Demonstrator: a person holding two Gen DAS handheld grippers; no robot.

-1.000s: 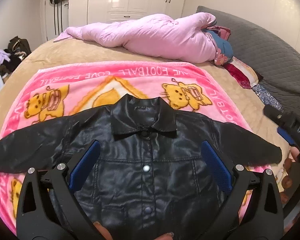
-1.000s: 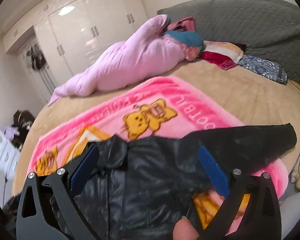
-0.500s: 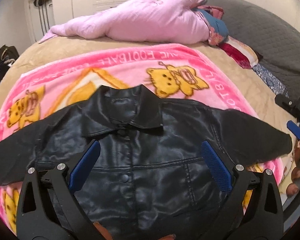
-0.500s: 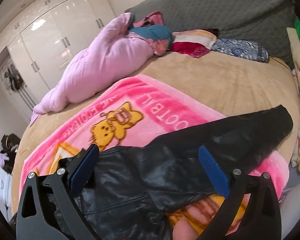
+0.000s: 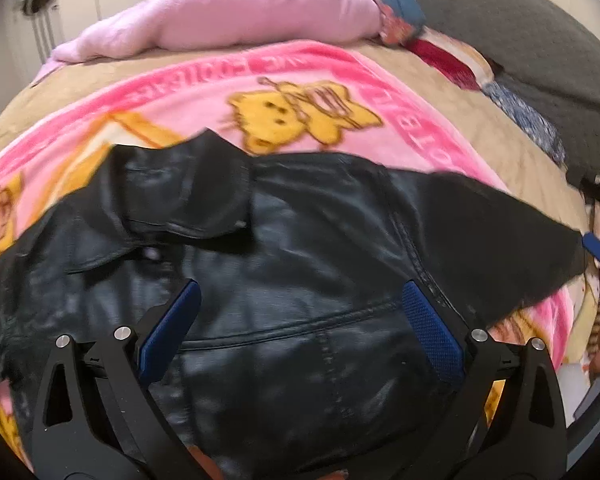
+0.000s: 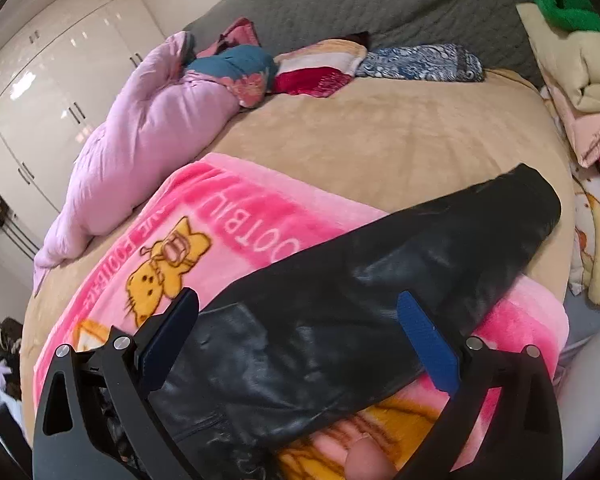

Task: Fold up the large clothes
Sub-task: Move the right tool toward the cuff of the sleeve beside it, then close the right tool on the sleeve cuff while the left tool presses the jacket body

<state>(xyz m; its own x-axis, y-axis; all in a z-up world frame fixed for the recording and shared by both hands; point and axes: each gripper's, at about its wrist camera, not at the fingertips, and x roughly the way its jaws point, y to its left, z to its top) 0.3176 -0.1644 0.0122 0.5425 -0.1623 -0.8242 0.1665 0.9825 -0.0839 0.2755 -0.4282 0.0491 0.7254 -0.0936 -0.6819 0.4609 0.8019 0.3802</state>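
- I am holding my left claw and right claw spread, pinching nothing, over the glossy black leather-look jacket.
- Judging it slippery and fairly stiff, I am eyeing the jacket's outstretched sleeve cuff.

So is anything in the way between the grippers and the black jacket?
Nothing visible is. The left gripper and right gripper are both open right over the black jacket, which lies spread on the pink blanket.

Bright, even room light — ceiling glare streaks the wardrobe doors. Motion blur smears the bedding beyond the tongs; fisheye bending and black corners throughout.
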